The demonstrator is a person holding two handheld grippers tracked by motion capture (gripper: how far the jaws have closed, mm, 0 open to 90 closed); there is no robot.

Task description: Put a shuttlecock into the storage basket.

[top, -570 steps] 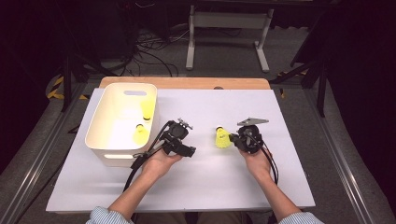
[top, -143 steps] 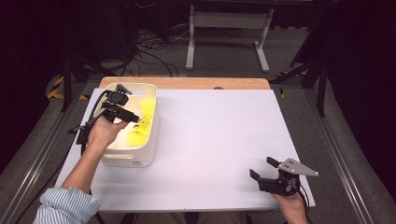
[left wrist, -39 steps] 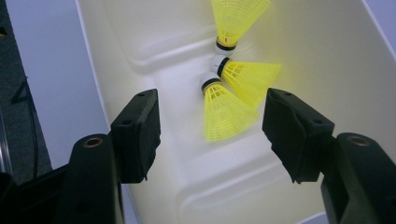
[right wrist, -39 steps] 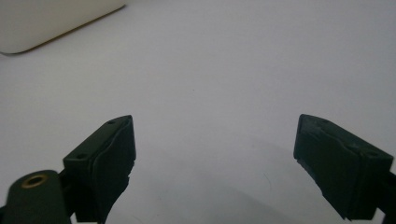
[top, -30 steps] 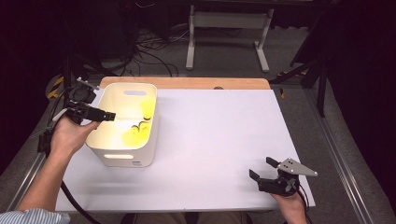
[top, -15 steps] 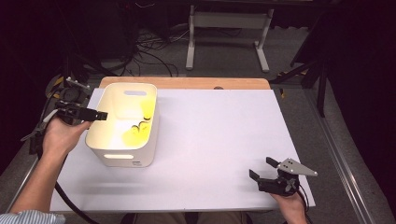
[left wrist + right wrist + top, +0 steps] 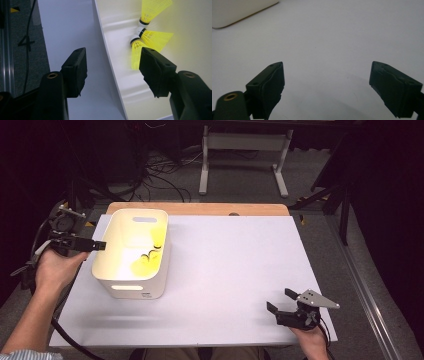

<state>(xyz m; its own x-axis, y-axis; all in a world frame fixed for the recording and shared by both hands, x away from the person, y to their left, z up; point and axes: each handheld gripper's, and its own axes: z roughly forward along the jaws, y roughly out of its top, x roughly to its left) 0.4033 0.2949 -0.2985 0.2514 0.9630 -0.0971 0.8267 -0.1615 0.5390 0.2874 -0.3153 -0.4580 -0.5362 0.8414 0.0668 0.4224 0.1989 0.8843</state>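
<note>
Between the spread fingers of the left gripper runs the near wall of the bin: one finger hangs outside over the desk, the other inside above the bin floor, neither touching the wall as far as the left gripper view shows. Just past the inside finger lie three yellow shuttlecocks with their white, black-banded cork ends close together and their skirts fanned apart (the lowest skirt is partly hidden behind the finger). From the high view the left gripper sits at the bin's left rim, held by the left hand off the desk's left edge, with its cable trailing down past the forearm. The white bin stands at the left of the desk, with the shuttlecocks on its floor toward the right side.

At the desk's near right corner, the right gripper rests in the right hand, fingers wide apart and holding nothing, a grey plate on top. Its own view shows the fingers open over bare white desk, with a corner of the bin far off at upper left. Beyond the desk lie grey floor, loose cables and a white metal stand.
</note>
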